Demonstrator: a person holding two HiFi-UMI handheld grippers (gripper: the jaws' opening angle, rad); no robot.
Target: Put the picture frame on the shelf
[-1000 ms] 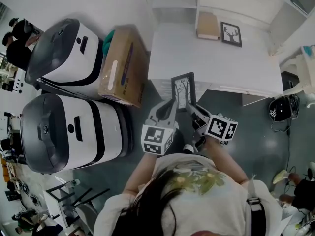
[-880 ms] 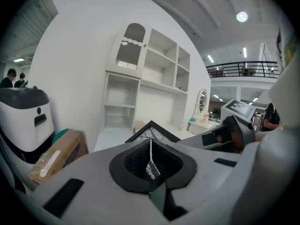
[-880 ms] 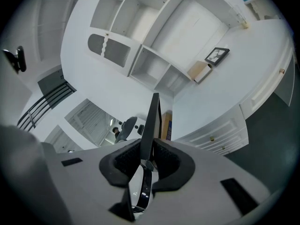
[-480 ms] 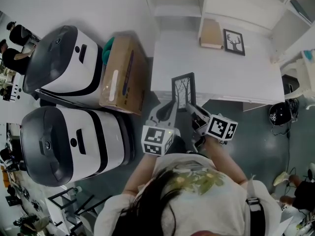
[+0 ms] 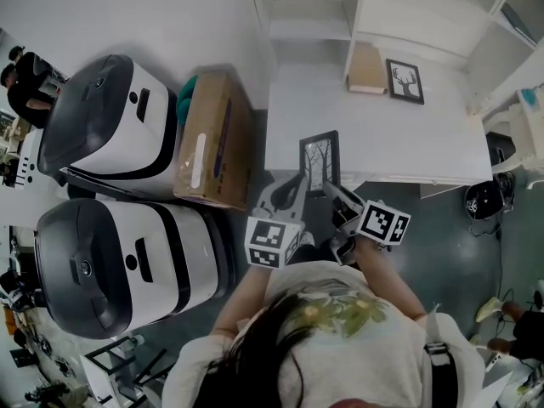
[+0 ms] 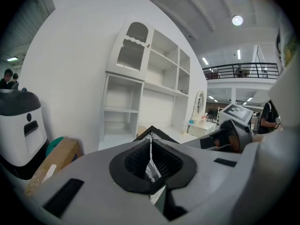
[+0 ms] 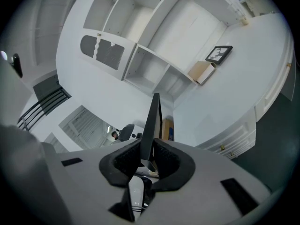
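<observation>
The white shelf unit [image 5: 310,25] filled the top of the head view, its open bays stacked above a broad white counter [image 5: 374,138]. Two white machines with dark lids [image 5: 110,117] took up the left side, and a cardboard box [image 5: 212,130] stood between them and the counter.

The picture frame [image 5: 319,161] (a dark one with a bare-tree print) was off any surface, held upright in the middle of the frame over the counter's near edge. Its long axis ran up the picture, straight toward the bays. The left gripper [image 5: 293,189] was clamped on the frame's lower left part, and its own view showed the pads closed on the frame's edge [image 6: 151,134]. The right gripper [image 5: 334,192] pinched the lower right part the same way, the frame [image 7: 151,121] standing as a thin blade between its jaws.

The shelves lay beyond the frame, across the whole counter, and neither hand looked nearer to them. A small deer-print frame [image 5: 405,81] and a tan box [image 5: 365,66] sat at the counter's far end, upper right.
</observation>
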